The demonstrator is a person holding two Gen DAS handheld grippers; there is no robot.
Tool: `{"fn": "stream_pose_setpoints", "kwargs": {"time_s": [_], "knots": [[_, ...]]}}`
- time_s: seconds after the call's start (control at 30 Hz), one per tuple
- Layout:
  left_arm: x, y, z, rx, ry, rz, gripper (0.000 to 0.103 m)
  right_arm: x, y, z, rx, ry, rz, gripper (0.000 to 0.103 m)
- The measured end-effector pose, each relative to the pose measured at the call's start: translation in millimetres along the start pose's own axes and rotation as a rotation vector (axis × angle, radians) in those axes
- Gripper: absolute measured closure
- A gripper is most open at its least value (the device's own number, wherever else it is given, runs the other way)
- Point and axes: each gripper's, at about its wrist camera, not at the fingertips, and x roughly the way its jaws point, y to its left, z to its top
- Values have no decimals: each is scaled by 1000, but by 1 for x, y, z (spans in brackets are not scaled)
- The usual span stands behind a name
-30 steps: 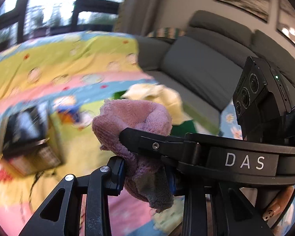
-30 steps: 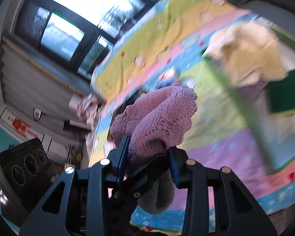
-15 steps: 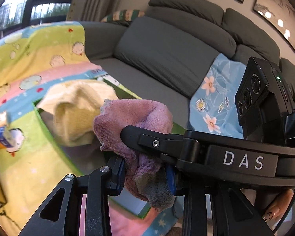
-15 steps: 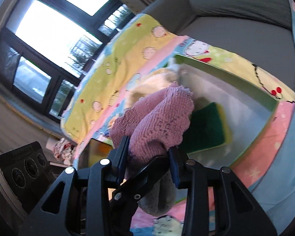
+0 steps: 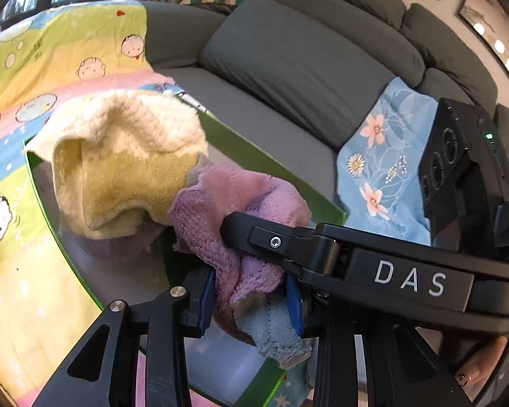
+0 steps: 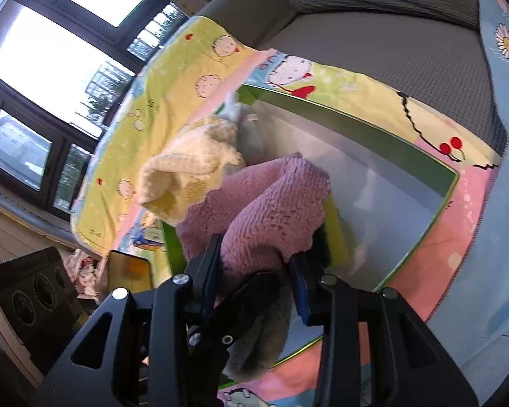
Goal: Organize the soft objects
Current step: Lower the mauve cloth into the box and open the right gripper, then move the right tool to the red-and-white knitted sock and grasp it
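Observation:
A purple knitted cloth (image 5: 241, 210) is held bunched by both grippers at once. My left gripper (image 5: 251, 302) is shut on its lower folds, and a grey corner hangs below the pads. A finger (image 5: 254, 237) of the right gripper crosses in front from the right. In the right wrist view my right gripper (image 6: 254, 264) is shut on the same purple cloth (image 6: 271, 203). The cloth hangs over a green-walled box (image 6: 451, 186). Inside the box lie a cream fluffy towel (image 6: 193, 166) and a green and yellow sponge (image 6: 336, 234). The cream towel (image 5: 118, 156) bulges over the box's far-left corner.
The green box (image 5: 271, 166) sits on a colourful cartoon blanket (image 5: 68, 54) spread over a grey sofa (image 5: 305, 54). A blue flowered cloth (image 5: 383, 169) lies to the right of the box. A dark box (image 6: 129, 268) stands beyond the box's left end, with windows behind.
Both grippers have carried the purple cloth from above the open blanket to above the green box. The cream towel and the box now fill the views, much closer.

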Motion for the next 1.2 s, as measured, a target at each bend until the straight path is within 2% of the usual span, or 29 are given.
{"fn": "stream_pose_setpoints", "kwargs": {"time_s": [0.1, 0.2, 0.27, 0.33, 0.47, 0.53, 0.63, 0.73, 0.83, 1.0, 1.2], "knots": [[1, -3, -2, 11, -1, 20, 68, -1, 5, -2, -25, -7, -35, 66], [-3, -7, -5, 31, 5, 46, 59, -1, 5, -2, -27, -3, -47, 62], [-11, -11, -7, 58, -5, 65, 47, -4, 6, -2, -29, -14, -50, 53], [-23, -14, -11, 73, -29, 81, 40, -12, 10, -2, -41, -40, -56, 45], [-47, -7, -13, 50, -59, 90, 23, -28, 20, -3, -71, -75, -55, 30], [-64, -5, -15, 58, -90, 93, 21, -37, 30, -5, -102, -93, -56, 23], [-91, 1, -19, 54, -135, 147, 19, -49, 46, -8, -143, -121, -57, 22], [-114, 12, -25, 14, -160, 151, 19, -60, 63, -14, -172, -153, -51, 15], [-144, 22, -36, -2, -227, 195, 19, -67, 80, -21, -202, -170, -36, 14], [-187, 50, -59, -61, -253, 297, 19, -58, 119, -41, -278, -141, 16, 13], [-237, 115, -103, -226, -257, 452, 19, -25, 171, -73, -340, -66, 90, 10]]}}
